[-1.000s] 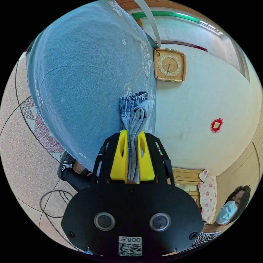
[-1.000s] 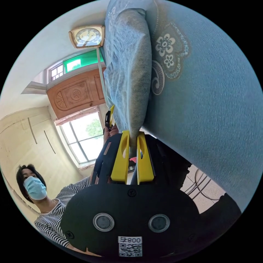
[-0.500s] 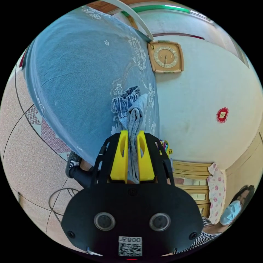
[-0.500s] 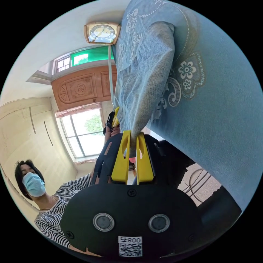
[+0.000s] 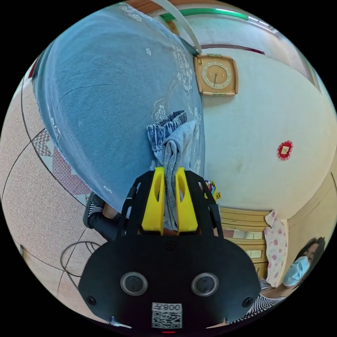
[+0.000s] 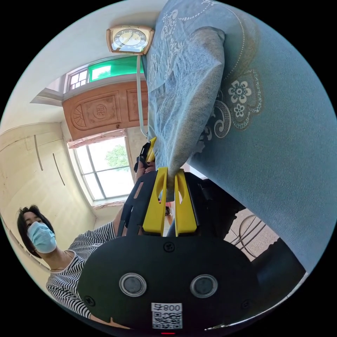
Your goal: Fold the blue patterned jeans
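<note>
The blue patterned jeans [image 5: 105, 98] hang spread in the air, pale denim with white flower embroidery. In the left gripper view my left gripper [image 5: 169, 172] is shut on a bunched part of the elastic waistband [image 5: 168, 124]. In the right gripper view the jeans [image 6: 273, 140] fall away in a wide sheet, and a folded flap [image 6: 186, 105] runs down into my right gripper [image 6: 169, 173], which is shut on it. The other gripper [image 6: 149, 151] shows beyond the cloth, held in a hand.
A person in a striped top [image 6: 77, 263] stands close behind the grippers. A clock [image 5: 215, 74] hangs on the white wall. A wooden door [image 6: 101, 112] and a window [image 6: 105, 168] are behind. Tiled floor [image 5: 31, 196] with a cable loop [image 5: 70, 252] lies below, and drawers [image 5: 242, 228] stand by the wall.
Both views have shifted slightly with the hands. The jeans stay held up in both grippers, the waistband bunch sitting a little differently at the left jaws.
</note>
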Available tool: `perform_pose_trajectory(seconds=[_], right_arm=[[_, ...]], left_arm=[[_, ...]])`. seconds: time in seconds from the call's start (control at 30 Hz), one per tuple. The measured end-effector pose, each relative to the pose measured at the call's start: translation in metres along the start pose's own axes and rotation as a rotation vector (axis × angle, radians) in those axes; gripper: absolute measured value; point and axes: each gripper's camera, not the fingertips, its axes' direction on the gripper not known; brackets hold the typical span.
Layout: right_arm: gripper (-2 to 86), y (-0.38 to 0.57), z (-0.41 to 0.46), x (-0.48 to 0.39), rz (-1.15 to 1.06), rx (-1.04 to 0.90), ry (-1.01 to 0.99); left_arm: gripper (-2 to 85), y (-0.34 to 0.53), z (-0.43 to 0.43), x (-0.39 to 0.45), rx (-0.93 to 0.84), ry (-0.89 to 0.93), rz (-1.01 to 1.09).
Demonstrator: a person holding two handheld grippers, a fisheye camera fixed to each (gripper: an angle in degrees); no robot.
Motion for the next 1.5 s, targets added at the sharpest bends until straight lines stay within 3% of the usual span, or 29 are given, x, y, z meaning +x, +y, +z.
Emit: perform_pose_trajectory(seconds=[0.83, 1.2, 1.5], right_arm=[[5.3, 0.067, -0.019, -0.003, 0.022, 0.039, 0.086], [8.7, 0.12, -0.016, 0.018, 0.1, 0.083, -0.061], [4.3, 0.169, -0.026, -0.008, 0.053, 0.072, -0.089]], left_arm=[[5.3, 0.071, -0.02, 0.063, -0.044, 0.003, -0.058], [5.0, 0.101, -0.015, 0.113, -0.053, 0.009, -0.065], [5.1, 0.131, -0.003, 0.179, -0.052, -0.008, -0.032]])
